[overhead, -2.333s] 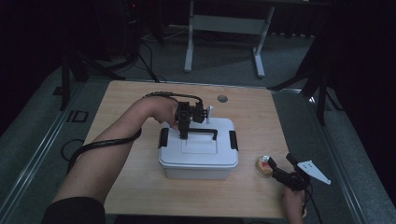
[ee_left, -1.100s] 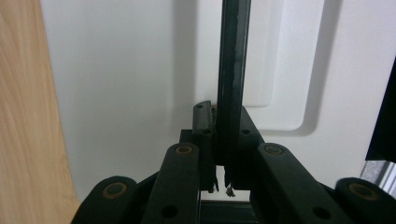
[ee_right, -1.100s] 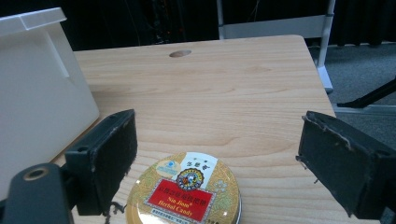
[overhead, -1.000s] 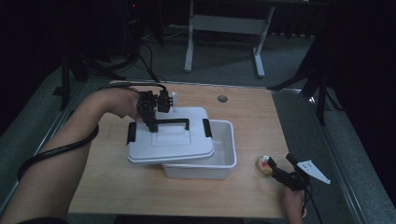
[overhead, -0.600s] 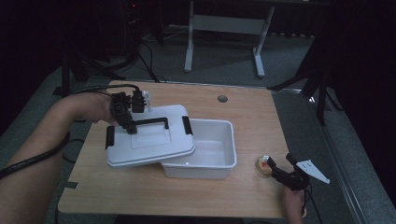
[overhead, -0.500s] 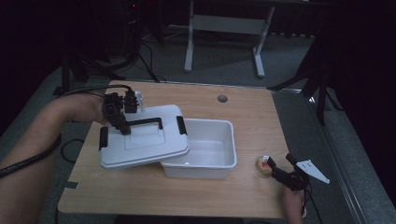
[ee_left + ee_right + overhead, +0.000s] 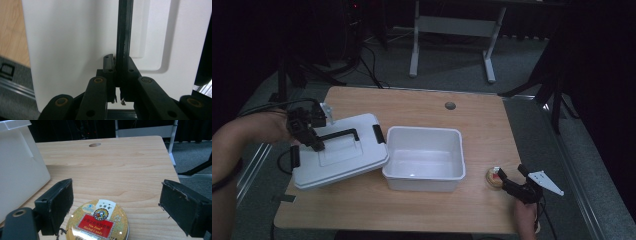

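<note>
My left gripper (image 7: 315, 143) is shut on the black handle (image 7: 340, 134) of a white lid (image 7: 343, 161). The lid hangs tilted over the table's left side, its right edge beside the rim of the open white box (image 7: 424, 172). In the left gripper view the jaws pinch the handle bar (image 7: 123, 37) in front of the lid's top (image 7: 65, 50). My right gripper (image 7: 508, 186) rests near the front right corner, open. A round gold candy tin (image 7: 98, 223) with a red label lies between its wide jaws (image 7: 120, 203), not touched. The tin (image 7: 493, 177) sits right of the box.
The wooden table (image 7: 427, 107) has a cable hole (image 7: 450, 105) at the back. The box wall (image 7: 20, 170) stands close to the left of my right gripper. Behind the table are a white stand (image 7: 452, 25) and floor cables. The lid's left end overhangs the table edge.
The lid came off the box and travelled left with my left gripper, leaving the box open. My right gripper and the tin stayed put.
</note>
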The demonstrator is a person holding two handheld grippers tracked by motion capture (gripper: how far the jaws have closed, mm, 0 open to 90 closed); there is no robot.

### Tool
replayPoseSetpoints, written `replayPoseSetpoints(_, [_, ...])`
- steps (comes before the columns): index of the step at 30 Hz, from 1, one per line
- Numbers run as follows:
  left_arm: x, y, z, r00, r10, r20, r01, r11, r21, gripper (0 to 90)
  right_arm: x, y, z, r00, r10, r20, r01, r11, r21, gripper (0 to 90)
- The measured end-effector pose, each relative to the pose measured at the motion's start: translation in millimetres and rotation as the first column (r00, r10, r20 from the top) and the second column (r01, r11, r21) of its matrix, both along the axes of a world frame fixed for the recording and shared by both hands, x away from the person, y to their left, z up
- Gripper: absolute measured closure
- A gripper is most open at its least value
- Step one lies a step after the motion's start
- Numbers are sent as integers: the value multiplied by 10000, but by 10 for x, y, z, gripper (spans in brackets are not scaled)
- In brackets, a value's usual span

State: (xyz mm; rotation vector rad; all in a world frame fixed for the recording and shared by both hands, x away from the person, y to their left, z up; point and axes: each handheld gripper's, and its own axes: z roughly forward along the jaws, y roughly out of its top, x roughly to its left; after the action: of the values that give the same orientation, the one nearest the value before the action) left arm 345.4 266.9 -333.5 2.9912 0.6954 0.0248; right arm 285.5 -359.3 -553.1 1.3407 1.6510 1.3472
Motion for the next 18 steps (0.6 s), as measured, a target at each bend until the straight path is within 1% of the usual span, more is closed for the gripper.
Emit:
replayPoseSetpoints(3, [-40, 100, -45, 9998, 184, 89, -184, 9998, -12, 833, 4, 5, 1, 10000, 2, -48, -2, 10000, -44, 124])
replayPoseSetpoints(7, [-55, 198, -120, 9992, 398, 42, -397, 9989, -250, 833, 6, 18, 2, 10000, 39, -83, -40, 9999, -155, 133])
replayPoseSetpoints(9, [-52, 238, -173, 9989, 472, -8, -472, 9984, -300, 833, 6, 17, 1, 10000, 35, -71, -36, 9999, -158, 133])
replayPoseSetpoints(10, [-41, 258, -204, 9984, 572, -41, -573, 9978, -331, 833, 5, 15, 1, 10000, 34, -66, -35, 9999, -131, 133])
replayPoseSetpoints(13, [-14, 289, -307, 9972, 742, -51, -743, 9970, -228, 833, 1, 12, 1, 10000, 44, -14, -44, 10000, -85, 131])
replayPoseSetpoints(16, [22, 299, -423, 9967, 813, -23, -814, 9965, -215, 833, -3, 11, 0, 10000, 46, 53, -45, 9999, -100, 130])
replayPoseSetpoints(17, [36, 299, -465, 9966, 822, -17, -822, 9963, -268, 832, -4, 12, 0, 10000, 21, 66, -20, 9999, -107, 130])
replayPoseSetpoints(18, [61, 307, -518, 9955, 942, -44, -943, 9949, -347, 832, -4, 13, 0, 10000, 23, 61, -22, 9999, -106, 130])
